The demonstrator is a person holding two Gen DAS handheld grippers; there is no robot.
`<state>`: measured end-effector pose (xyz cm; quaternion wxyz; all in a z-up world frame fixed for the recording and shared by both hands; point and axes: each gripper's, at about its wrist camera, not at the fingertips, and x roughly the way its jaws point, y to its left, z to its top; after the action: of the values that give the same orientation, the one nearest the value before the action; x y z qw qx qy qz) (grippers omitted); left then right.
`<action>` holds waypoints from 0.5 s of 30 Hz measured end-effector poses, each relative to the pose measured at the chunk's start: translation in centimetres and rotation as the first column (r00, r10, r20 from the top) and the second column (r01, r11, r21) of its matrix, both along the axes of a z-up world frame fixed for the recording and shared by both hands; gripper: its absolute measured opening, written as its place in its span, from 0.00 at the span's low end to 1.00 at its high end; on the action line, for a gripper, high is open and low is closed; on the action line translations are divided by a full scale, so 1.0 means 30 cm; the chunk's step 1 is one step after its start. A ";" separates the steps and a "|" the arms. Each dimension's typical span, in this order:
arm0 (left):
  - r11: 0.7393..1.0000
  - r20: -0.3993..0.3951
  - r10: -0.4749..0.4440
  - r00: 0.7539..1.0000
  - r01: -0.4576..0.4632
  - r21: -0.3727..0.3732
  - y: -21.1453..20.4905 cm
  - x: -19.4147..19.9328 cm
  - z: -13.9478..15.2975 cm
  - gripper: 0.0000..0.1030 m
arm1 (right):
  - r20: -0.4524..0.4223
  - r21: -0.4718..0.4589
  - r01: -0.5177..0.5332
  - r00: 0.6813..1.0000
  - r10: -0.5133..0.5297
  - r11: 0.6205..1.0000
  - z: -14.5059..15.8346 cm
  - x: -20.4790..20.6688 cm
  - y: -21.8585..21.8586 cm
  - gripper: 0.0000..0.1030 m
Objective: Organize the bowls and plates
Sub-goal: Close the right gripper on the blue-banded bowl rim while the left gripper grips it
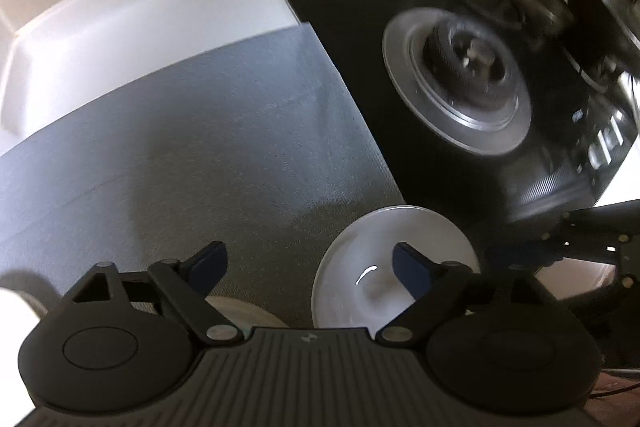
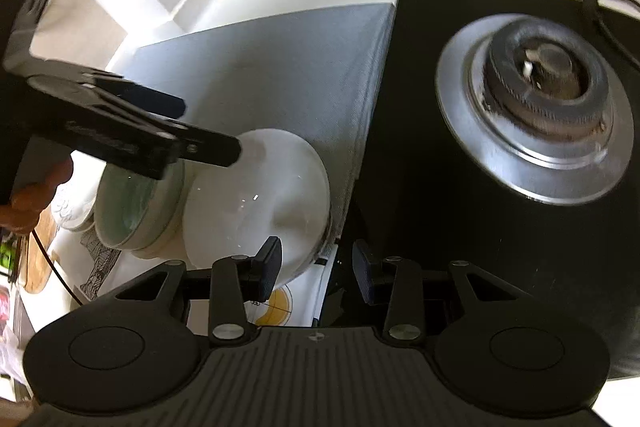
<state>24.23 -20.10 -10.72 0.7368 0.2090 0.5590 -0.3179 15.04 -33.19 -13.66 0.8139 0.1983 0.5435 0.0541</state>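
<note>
A: Well, how are the two grippers held relative to the grey mat (image 1: pixel 192 147)?

B: Both are pointed down over its near edge. The left gripper (image 1: pixel 308 265) is spread wide, and nothing is gripped; one of its fingertips (image 1: pixel 412 271) is seen in front of the white bowl (image 1: pixel 360 267), but whether the bowl is touched cannot be told.

A: And the right gripper (image 2: pixel 316 267)?

B: It is held partly open, with nothing clamped between its pads. It is placed over the mat's corner, where the black stovetop (image 2: pixel 460 227) is met.

A: Where are the dishes found?

B: The white bowl is set on the mat's near corner, close to the stovetop edge. A green-lined bowl (image 2: pixel 136 211) is seen just beside it, at the mat's near side, and another white dish (image 2: pixel 76 203) is partly hidden behind that one.

A: Anything else noted?

B: A round burner (image 2: pixel 536 103) is seen on the stovetop, well apart from the mat; much of both views is blurred
</note>
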 end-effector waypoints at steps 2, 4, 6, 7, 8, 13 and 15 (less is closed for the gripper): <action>1.000 -0.013 -0.024 1.000 0.025 0.019 -0.022 0.012 -0.023 0.85 | -0.006 0.012 0.016 1.000 -0.016 1.000 -0.012 0.000 -0.004 0.41; 0.998 -0.019 -0.044 0.999 0.045 0.037 -0.040 0.015 -0.041 0.85 | -0.010 0.020 0.031 0.999 -0.031 0.999 -0.025 0.002 -0.001 0.41; 0.996 -0.030 -0.072 0.997 0.074 0.056 -0.059 0.018 -0.064 0.85 | -0.014 0.025 0.047 0.999 -0.046 0.999 -0.032 0.005 0.003 0.41; 0.994 -0.038 -0.082 0.996 0.084 0.066 -0.065 0.017 -0.075 0.85 | -0.015 0.028 0.053 0.999 -0.052 0.998 -0.035 0.007 0.006 0.41; 0.993 -0.042 -0.090 0.995 0.093 0.077 -0.070 0.015 -0.079 0.84 | -0.015 0.030 0.057 0.998 -0.057 0.998 -0.039 0.010 0.009 0.41; 0.983 -0.055 -0.133 0.990 0.139 0.122 -0.108 -0.004 -0.123 0.51 | -0.027 0.030 0.071 0.997 -0.070 0.997 -0.064 0.026 0.031 0.41; 0.983 -0.064 -0.132 0.989 0.139 0.121 -0.109 -0.007 -0.132 0.26 | -0.032 0.022 0.074 0.997 -0.073 0.997 -0.073 0.033 0.044 0.39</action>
<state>24.02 -23.37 -14.66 0.6831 0.2836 0.5824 -0.3373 16.03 -31.87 -15.86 0.8045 0.2282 0.5477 0.0274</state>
